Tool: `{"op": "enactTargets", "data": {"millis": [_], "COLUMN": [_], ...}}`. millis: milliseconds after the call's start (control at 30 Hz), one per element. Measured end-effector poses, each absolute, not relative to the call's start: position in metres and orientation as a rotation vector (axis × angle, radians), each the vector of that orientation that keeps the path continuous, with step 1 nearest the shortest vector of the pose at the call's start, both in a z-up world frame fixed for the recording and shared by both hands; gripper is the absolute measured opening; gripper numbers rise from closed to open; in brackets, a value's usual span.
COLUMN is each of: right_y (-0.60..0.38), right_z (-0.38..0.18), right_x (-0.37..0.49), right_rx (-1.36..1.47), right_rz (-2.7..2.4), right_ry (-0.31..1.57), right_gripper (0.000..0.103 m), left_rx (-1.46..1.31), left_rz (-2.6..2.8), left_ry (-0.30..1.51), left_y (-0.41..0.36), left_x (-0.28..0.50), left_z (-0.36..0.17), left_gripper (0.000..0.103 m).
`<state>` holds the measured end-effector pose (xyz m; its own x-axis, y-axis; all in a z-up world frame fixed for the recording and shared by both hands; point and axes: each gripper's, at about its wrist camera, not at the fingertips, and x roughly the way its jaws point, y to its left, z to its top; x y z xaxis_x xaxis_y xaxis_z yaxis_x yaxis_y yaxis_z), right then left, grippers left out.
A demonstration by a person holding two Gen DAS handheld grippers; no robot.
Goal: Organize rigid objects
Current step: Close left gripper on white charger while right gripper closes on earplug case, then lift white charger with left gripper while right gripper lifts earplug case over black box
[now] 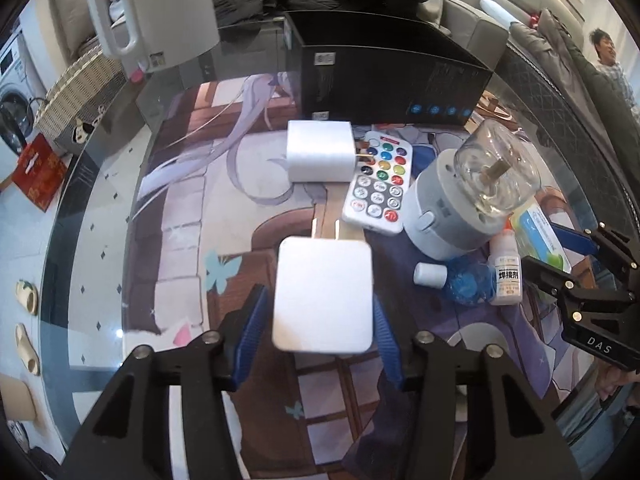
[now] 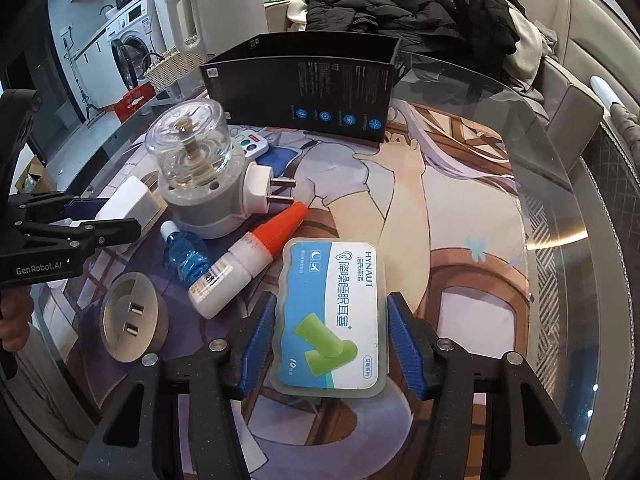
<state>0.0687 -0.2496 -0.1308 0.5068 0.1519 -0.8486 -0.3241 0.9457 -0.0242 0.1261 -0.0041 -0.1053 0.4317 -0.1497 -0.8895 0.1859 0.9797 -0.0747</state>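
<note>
A white charger (image 1: 324,296) with two prongs pointing away sits between the blue pads of my left gripper (image 1: 320,300), which is shut on its sides. The right wrist view shows that same gripper (image 2: 108,216) and charger (image 2: 128,204) at the left. My right gripper (image 2: 332,300) is shut on a flat blue-and-white earplug box (image 2: 332,312), pads against its long edges. In the left wrist view, the right gripper (image 1: 560,256) and the box (image 1: 540,232) appear at the right. A second white charger (image 1: 320,152) lies farther back beside a remote (image 1: 380,184) with coloured buttons.
An open black box (image 2: 312,84) stands at the back of the printed mat, with a white kettle (image 2: 220,4) behind it. A grey plug with a glass dome (image 2: 200,176), an orange-capped white bottle (image 2: 248,264), a small blue bottle (image 2: 186,256) and a round socket adapter (image 2: 132,320) crowd the space between the grippers.
</note>
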Motion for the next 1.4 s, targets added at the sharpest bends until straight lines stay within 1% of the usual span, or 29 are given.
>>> {"op": "enactTargets", "data": {"millis": [200,433,533,767,900,1067,1200,1300,1400], "right_y": [-0.248,-0.254,-0.252,-0.252,-0.251,-0.240,-0.236,-0.232,-0.229], "right_z": [-0.130,-0.115,-0.098,-0.053,-0.037,-0.018,-0.004,0.003,0.010], "right_x": [0.068,0.058,0.052,0.027,0.014,-0.013,-0.025,-0.022,-0.019], "right_rx": [-0.188,-0.163,-0.161,-0.151,-0.133,-0.179,-0.163,-0.154,-0.147], "right_rz": [0.305,0.307,0.303,0.280,0.282,0.284,0.291,0.293,0.288], "right_ry": [1.001,0.950,0.881,0.632,0.542,0.378,0.311,0.307,0.293], "right_gripper": [0.056,0.056,0.056,0.056,0.056,0.056,0.056,0.056,0.056], "left_rx": [0.079,0.073,0.067,0.048,0.040,0.047,0.031,0.010,0.019], "left_rz": [-0.229,-0.225,-0.219,-0.188,-0.185,-0.176,-0.167,-0.181,-0.174], "left_ry": [1.097,0.937,0.882,0.721,0.664,0.577,0.513,0.513,0.475], "left_y": [-0.010,-0.008,-0.006,0.002,0.003,0.002,0.006,0.008,0.005], "left_x": [0.120,0.103,0.099,0.087,0.078,0.063,0.060,0.070,0.073], "left_z": [-0.103,-0.071,-0.060,-0.030,-0.020,-0.007,0.005,0.013,0.020], "left_gripper": [0.043,0.043,0.043,0.043,0.043,0.043,0.043,0.043,0.043]}}
